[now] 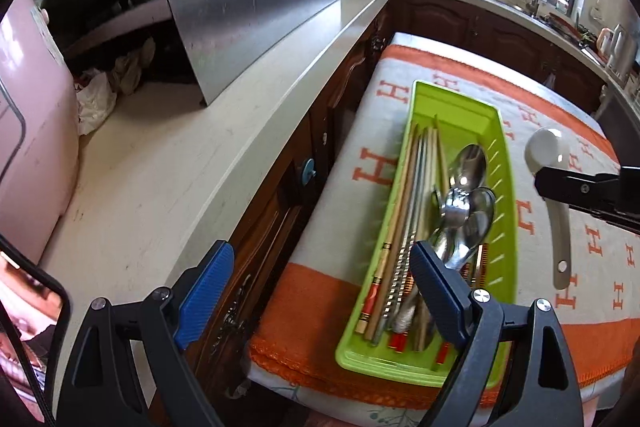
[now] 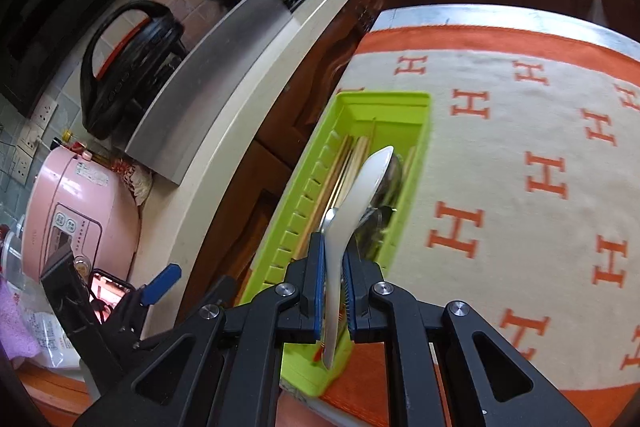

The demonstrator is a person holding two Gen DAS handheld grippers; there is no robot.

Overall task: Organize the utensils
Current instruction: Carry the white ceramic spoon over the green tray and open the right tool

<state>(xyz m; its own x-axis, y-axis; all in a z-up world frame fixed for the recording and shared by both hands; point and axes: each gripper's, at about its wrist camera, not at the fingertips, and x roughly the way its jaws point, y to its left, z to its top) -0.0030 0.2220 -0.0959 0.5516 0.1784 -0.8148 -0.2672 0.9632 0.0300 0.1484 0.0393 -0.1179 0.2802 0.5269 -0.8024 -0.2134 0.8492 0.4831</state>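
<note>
Right gripper (image 2: 333,291) clamps white spoon (image 2: 358,203) by handle, bowl pointing forward, lengthwise above green tray (image 2: 420,123). Left gripper (image 1: 320,291) wide, holding nothing.

The left gripper (image 1: 320,291), low in the frame, has matte black arms with triangular cut-outs, round silver screws and ribbed blue pads (image 1: 206,287). The right gripper (image 2: 333,291), bottom centre, is built alike: black links, silver screws, blue pads (image 2: 319,291).
</note>
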